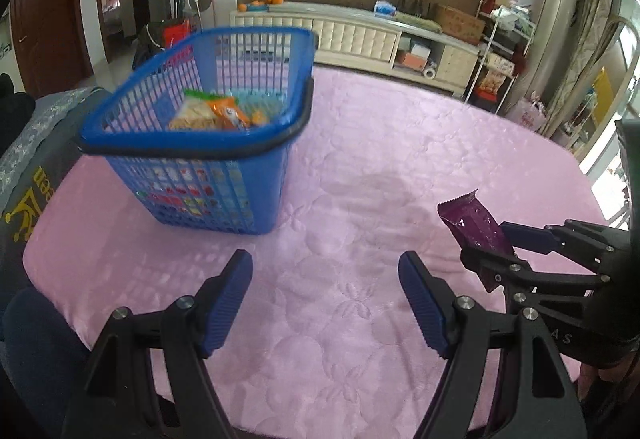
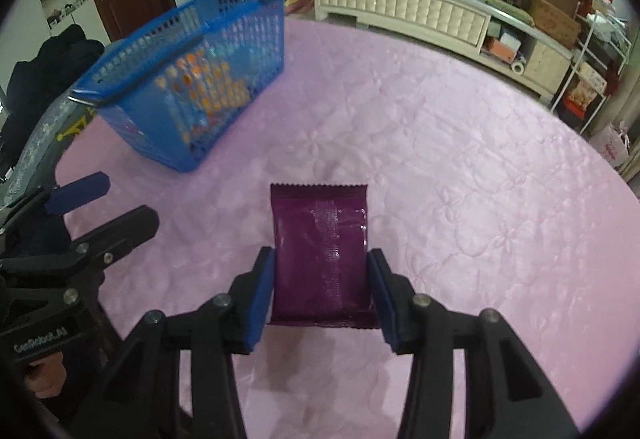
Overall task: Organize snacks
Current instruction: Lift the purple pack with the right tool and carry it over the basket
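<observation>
A blue plastic basket stands on the pink quilted table at the left; it also shows in the right wrist view. It holds several snack packets, orange and pale. My right gripper is shut on a purple snack packet, held above the table to the right of the basket; the packet also shows in the left wrist view. My left gripper is open and empty, low over the table in front of the basket.
A grey cloth with yellow print lies at the table's left edge. A white low cabinet stands beyond the far edge, with shelves at the right. Bare pink quilt lies between the basket and the packet.
</observation>
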A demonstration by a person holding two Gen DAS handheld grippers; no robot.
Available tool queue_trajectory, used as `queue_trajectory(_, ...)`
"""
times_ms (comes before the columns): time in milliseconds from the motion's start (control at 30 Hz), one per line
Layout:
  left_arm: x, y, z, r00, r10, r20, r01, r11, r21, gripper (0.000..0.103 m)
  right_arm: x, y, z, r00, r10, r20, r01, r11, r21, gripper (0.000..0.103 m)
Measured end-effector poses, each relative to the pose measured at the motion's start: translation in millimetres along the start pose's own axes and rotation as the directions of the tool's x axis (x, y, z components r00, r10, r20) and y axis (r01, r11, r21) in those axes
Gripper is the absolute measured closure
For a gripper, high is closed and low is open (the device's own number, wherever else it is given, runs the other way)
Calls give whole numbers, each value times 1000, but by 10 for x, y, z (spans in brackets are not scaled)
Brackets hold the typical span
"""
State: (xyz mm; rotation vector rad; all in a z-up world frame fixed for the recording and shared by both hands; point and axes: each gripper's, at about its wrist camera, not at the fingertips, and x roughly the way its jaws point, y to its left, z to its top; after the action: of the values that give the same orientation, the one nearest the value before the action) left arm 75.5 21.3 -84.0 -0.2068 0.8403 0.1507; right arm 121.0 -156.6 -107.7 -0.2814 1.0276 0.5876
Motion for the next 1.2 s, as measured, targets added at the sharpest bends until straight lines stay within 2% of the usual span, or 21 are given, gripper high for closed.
queue_trajectory(400, -515, 205, 519, 992, -22, 123, 14, 997, 71, 29, -657, 211, 428, 990, 1, 143, -6, 999, 36, 52)
queue_trajectory(600, -679, 423, 848, 986, -40, 159, 25, 995, 94, 29, -816, 357, 807, 980, 14, 200, -23, 999, 42, 52)
queue_trajectory(800, -742, 719, 1186, 982, -29, 188, 12, 996, 93, 25, -779, 562, 1112, 976, 36, 215, -44, 998, 33, 52)
queue_trajectory(1200, -336, 1229, 1667, 990, 29, 138, -45, 992, 117, 25, -228, 904, 1795, 977, 111, 180, -109, 994, -21, 52)
